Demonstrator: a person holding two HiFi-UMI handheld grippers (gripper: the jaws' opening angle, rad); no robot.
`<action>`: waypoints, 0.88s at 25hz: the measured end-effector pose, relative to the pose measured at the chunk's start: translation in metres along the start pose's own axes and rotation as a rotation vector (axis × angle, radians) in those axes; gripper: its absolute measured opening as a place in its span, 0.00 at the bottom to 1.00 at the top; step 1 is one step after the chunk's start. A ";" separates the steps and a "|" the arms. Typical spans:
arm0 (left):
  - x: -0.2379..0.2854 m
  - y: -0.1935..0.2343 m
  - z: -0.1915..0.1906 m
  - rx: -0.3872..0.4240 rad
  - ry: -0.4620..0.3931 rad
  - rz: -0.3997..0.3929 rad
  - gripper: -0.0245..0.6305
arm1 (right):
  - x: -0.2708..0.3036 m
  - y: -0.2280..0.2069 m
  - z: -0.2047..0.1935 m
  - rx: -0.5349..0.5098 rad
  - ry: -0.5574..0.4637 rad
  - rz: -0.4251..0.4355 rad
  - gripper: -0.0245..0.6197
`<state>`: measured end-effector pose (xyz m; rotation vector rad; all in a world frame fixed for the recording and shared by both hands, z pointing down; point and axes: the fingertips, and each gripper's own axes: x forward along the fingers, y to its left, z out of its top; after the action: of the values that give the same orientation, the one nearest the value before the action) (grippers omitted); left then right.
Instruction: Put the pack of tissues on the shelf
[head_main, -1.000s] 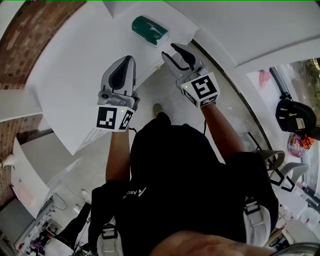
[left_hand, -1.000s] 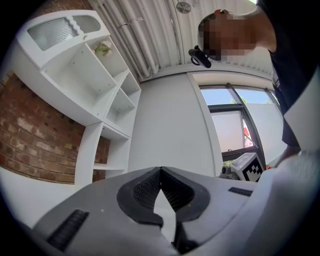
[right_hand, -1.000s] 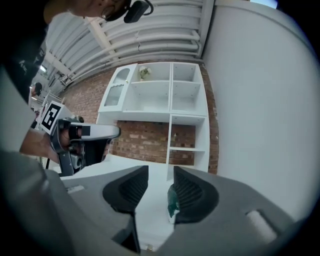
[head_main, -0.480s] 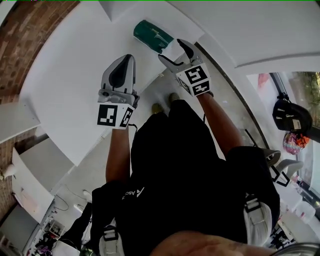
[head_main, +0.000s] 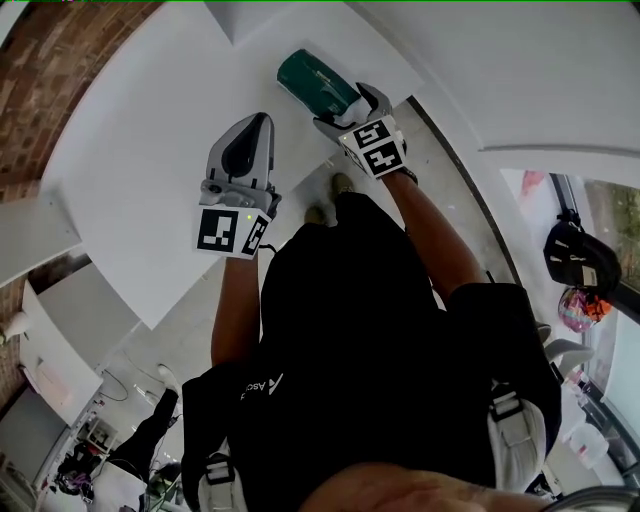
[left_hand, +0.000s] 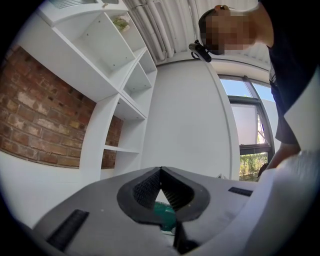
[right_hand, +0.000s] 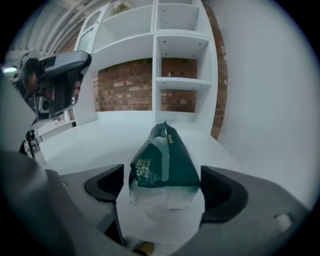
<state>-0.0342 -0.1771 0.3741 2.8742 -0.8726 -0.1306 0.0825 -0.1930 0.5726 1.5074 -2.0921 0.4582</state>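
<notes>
The pack of tissues (head_main: 312, 80), dark green with a white end, lies on the white counter (head_main: 140, 170) near its right edge. My right gripper (head_main: 349, 108) is at the pack's near end. Its jaws have just been opening and now stand wide. In the right gripper view the pack (right_hand: 164, 167) lies between them, with a gap to each pad. My left gripper (head_main: 246, 148) hovers shut over the counter, left of the pack and holding nothing. In the left gripper view a bit of the pack (left_hand: 164, 216) shows under the closed jaws. White shelves (right_hand: 181, 82) stand at the counter's far end.
A brick wall (right_hand: 125, 92) backs the shelving (left_hand: 122, 102), and a plain white wall (right_hand: 270, 100) runs along the counter's right side. Below me is the person's dark clothing (head_main: 360, 330). On the floor at the right are chairs (head_main: 565, 350) and a dark helmet (head_main: 580, 250).
The right gripper has come down and forward to the pack's near end, and its jaws have spread wide. The left gripper has shifted only a little and stays shut.
</notes>
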 end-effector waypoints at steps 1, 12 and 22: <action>0.004 0.003 -0.001 -0.001 0.003 0.009 0.04 | 0.006 0.000 -0.003 -0.006 0.027 0.016 0.76; 0.035 0.020 -0.008 0.013 0.038 0.125 0.04 | 0.020 -0.002 -0.015 -0.081 0.110 0.078 0.53; 0.064 0.021 -0.015 0.053 0.067 0.215 0.04 | 0.004 -0.004 -0.004 -0.084 0.037 0.162 0.41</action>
<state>0.0089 -0.2288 0.3897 2.7899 -1.1799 0.0108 0.0860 -0.1951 0.5784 1.2789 -2.1860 0.4479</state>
